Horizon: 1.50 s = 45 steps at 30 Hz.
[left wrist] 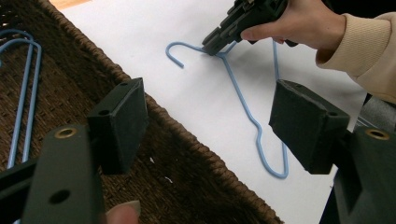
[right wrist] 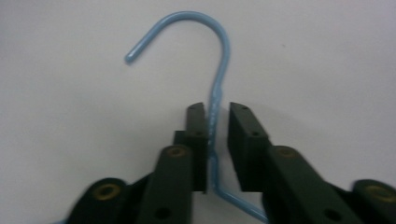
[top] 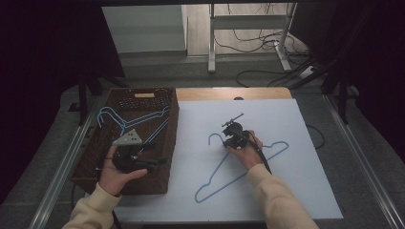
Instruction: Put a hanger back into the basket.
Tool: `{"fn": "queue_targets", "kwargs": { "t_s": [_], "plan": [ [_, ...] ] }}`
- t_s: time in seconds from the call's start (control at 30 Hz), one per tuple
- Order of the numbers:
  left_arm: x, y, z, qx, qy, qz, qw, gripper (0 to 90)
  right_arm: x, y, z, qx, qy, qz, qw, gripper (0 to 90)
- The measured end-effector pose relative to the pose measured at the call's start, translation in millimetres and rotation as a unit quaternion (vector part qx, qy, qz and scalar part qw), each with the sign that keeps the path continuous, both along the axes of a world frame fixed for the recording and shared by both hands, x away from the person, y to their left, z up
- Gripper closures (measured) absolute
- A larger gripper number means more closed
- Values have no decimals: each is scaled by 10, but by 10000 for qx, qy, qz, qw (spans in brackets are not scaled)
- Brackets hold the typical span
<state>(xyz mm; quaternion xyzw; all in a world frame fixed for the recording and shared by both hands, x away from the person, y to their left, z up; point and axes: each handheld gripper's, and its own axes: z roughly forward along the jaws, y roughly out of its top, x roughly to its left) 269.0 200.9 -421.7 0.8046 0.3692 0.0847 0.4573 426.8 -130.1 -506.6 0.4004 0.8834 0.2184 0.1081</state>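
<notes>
Two grippers are at work over the desk. Nearest, the left gripper hangs above the brown woven basket with fingers wide apart and nothing between them. More blue hangers lie inside the basket, partly hidden. Farther out, the right gripper has its fingers almost closed around the twisted neck of the blue wire hanger, which lies flat on the white sheet; a thin gap shows at one side. No writing can be read.

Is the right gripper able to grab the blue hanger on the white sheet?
Probably yes. The right gripper already has the blue hanger's twisted neck between its jaws, just below the hook, with nothing in the way. A narrow gap still shows beside the wire, so the grip isn't firm yet.
</notes>
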Motion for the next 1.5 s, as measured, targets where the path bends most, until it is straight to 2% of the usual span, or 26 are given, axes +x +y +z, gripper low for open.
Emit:
{"fn": "queue_targets", "kwargs": {
  "t_s": [0.23, 0.43, 0.63, 0.87, 1.1, 1.4, 1.5],
  "plan": [
    [-7, -74, 8, 33, -17, -99, 9999, 274, -8, -4, 13, 62, 72, -161, 9998, 860],
    [0, -221, 30, 85, -33, -248, 9997, 274, -94, -93, 154, 380, -190, -191, 9989, 860],
    [19, -469, 33, 204, 31, -373, 9991, 274, -229, -209, 327, 724, -481, -245, 9959, 860],
    [116, -849, -47, 369, 343, -433, 9978, 272, -357, -293, 449, 891, -708, -243, 9932, 860],
    [216, -1149, -130, 396, 606, -441, 9964, 271, -416, -378, 511, 1040, -810, -289, 9908, 859],
    [341, -1562, -327, 584, 897, -552, 9927, 274, -467, -417, 541, 1116, -885, -302, 9893, 859],
    [401, -1687, -429, 588, 983, -509, 9921, 289, -481, -430, 555, 1141, -914, -307, 9888, 859]
  ]
}}
